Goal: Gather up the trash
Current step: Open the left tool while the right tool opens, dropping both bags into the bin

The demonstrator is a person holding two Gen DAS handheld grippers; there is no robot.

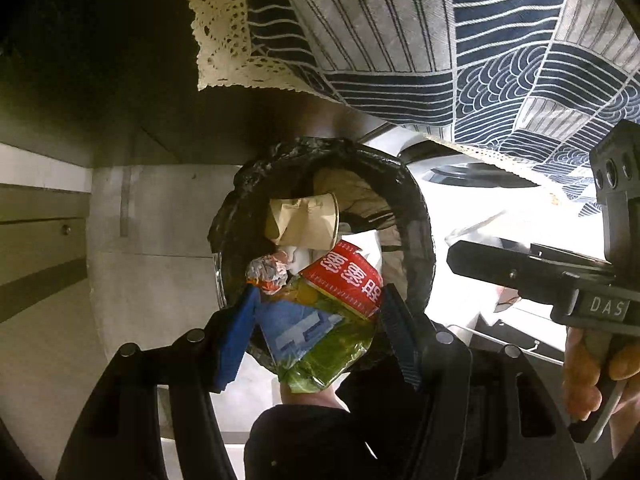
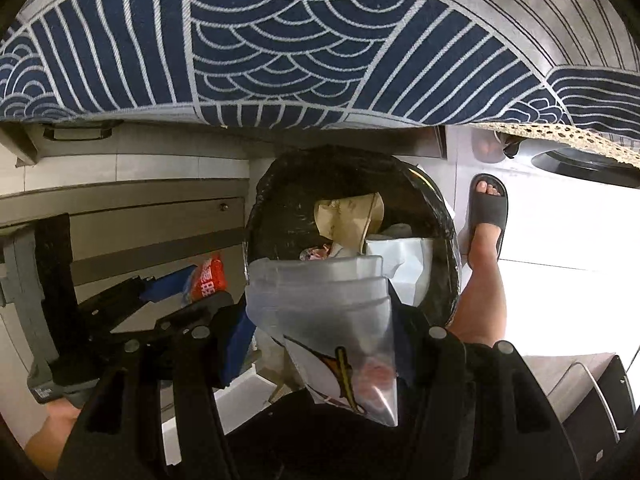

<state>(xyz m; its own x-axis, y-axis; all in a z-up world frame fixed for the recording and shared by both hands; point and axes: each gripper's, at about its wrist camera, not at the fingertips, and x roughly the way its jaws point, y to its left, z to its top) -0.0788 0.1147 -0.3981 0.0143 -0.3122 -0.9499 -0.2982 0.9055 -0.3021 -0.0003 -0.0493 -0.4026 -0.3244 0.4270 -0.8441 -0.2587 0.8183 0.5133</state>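
A round bin lined with a black bag (image 1: 420,216) stands on the floor below both grippers; it also shows in the right wrist view (image 2: 276,196). Inside lie a brown paper cup (image 1: 308,220) and white paper. My left gripper (image 1: 316,320) is shut on a crumpled red, green and blue snack wrapper (image 1: 328,312) over the bin's near rim. My right gripper (image 2: 320,332) is shut on a flattened clear plastic cup (image 2: 320,300) with a printed wrapper, over the bin. The left gripper shows in the right wrist view (image 2: 180,292).
A blue and white patterned tablecloth (image 1: 440,40) with a lace edge hangs over the bin; it fills the top of the right wrist view (image 2: 280,40). A foot in a grey slipper (image 2: 486,216) stands right of the bin. Grey cabinet fronts (image 2: 140,220) are left.
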